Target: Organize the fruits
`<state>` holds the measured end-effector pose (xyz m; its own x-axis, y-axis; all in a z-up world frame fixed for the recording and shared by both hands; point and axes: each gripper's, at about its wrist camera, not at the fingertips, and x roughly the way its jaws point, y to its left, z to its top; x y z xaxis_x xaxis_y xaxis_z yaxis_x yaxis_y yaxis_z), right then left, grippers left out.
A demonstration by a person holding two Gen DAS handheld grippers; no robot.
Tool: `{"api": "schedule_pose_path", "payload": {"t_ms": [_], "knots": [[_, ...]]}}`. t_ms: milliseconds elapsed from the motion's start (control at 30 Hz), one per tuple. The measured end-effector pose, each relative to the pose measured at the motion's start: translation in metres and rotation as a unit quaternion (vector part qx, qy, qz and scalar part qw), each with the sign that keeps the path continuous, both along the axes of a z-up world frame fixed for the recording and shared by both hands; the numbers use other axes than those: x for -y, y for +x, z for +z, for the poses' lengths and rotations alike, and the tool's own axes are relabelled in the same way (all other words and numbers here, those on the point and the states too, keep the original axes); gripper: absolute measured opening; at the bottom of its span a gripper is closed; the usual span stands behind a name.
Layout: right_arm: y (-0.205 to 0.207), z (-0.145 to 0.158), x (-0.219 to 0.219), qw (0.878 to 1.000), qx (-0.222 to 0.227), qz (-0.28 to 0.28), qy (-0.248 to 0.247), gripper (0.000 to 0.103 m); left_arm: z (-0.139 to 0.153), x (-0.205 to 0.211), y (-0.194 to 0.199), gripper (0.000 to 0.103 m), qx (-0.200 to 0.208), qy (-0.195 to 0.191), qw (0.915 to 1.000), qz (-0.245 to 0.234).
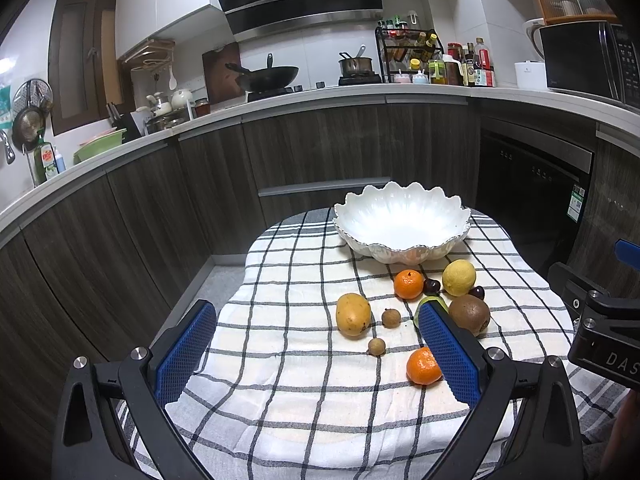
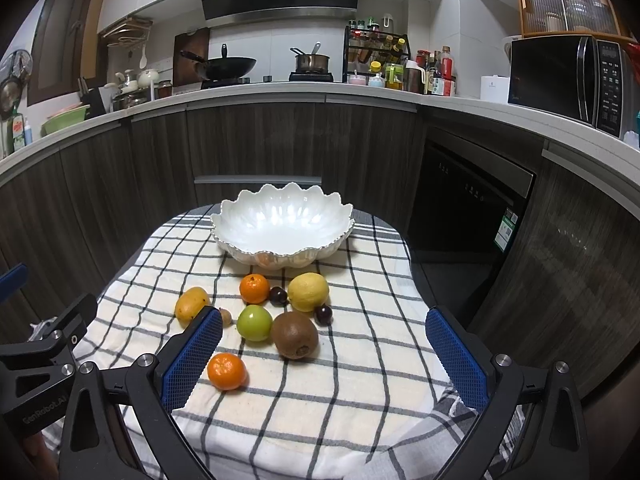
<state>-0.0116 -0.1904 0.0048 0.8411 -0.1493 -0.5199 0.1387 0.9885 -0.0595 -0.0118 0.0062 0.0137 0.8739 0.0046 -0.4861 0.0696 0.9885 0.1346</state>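
Observation:
A white scalloped bowl (image 1: 402, 220) (image 2: 282, 224) stands empty at the far end of a checked cloth (image 1: 288, 392). In front of it lie a lemon (image 2: 308, 291), two tangerines (image 2: 254, 288) (image 2: 226, 371), a green apple (image 2: 254, 322), a kiwi (image 2: 295, 335), a mango (image 1: 352, 314), two dark cherries (image 2: 278, 296) (image 2: 323, 314) and two small brown longans (image 1: 391, 317) (image 1: 376, 346). My left gripper (image 1: 320, 356) is open and empty, near the front of the cloth. My right gripper (image 2: 324, 356) is open and empty, just short of the kiwi.
The cloth covers a small table (image 2: 420, 440) with edges close on both sides. Dark kitchen cabinets (image 2: 256, 144) and a counter with a wok (image 2: 224, 66), a pot, bottles and a microwave (image 2: 568, 78) curve behind. A dishwasher (image 2: 468, 200) stands at the right.

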Motion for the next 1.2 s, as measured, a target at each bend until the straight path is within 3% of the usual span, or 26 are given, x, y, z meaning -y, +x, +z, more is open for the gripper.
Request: {"api": "schedule_pose_path", "payload": {"t_ms": [833, 1200], "knots": [[0.01, -0.008, 0.001, 1.0, -0.011, -0.009, 0.0, 0.103, -0.015, 0.008, 0.012, 0.103, -0.016, 0.01, 0.9996, -0.019], [0.031, -0.019, 0.016, 0.999, -0.045, -0.021, 0.007, 0.103, -0.036, 0.027, 0.043, 0.103, -0.083, 0.015, 0.9945, -0.062]]}}
